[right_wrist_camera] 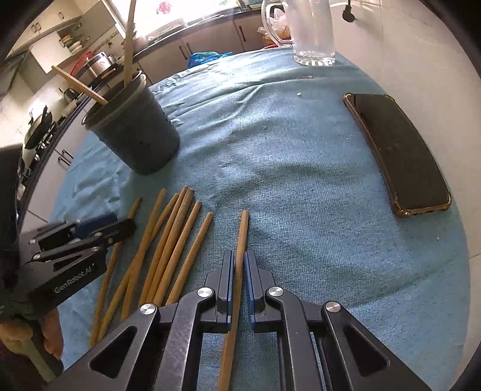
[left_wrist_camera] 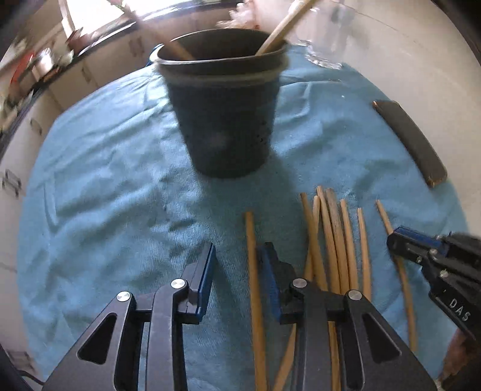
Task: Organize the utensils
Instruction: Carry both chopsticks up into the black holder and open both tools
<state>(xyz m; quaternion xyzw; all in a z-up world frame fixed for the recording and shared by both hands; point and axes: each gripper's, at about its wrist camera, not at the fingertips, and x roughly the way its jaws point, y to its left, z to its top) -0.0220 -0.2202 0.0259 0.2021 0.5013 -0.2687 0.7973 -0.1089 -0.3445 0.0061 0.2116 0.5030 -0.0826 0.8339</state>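
Observation:
A dark cup (left_wrist_camera: 225, 120) (right_wrist_camera: 138, 135) stands on the blue towel with two wooden chopsticks (left_wrist_camera: 282, 27) (right_wrist_camera: 129, 45) leaning in it. Several loose chopsticks (left_wrist_camera: 333, 240) (right_wrist_camera: 171, 240) lie side by side on the towel in front of it. My left gripper (left_wrist_camera: 237, 252) (right_wrist_camera: 120, 225) is open over the left end of the row. The leftmost chopstick (left_wrist_camera: 252, 270) shows in its gap, close to the right finger, and the pads do not press on it. My right gripper (right_wrist_camera: 239, 255) (left_wrist_camera: 396, 237) is shut on the rightmost chopstick (right_wrist_camera: 243, 228).
The blue towel (left_wrist_camera: 105, 180) (right_wrist_camera: 300, 180) covers a round table. A dark phone (left_wrist_camera: 412, 141) (right_wrist_camera: 399, 156) lies at the right edge and a glass mug (left_wrist_camera: 327, 36) (right_wrist_camera: 312, 30) stands at the back. A person's hand (right_wrist_camera: 51, 337) holds the left gripper. Kitchen cabinets lie beyond.

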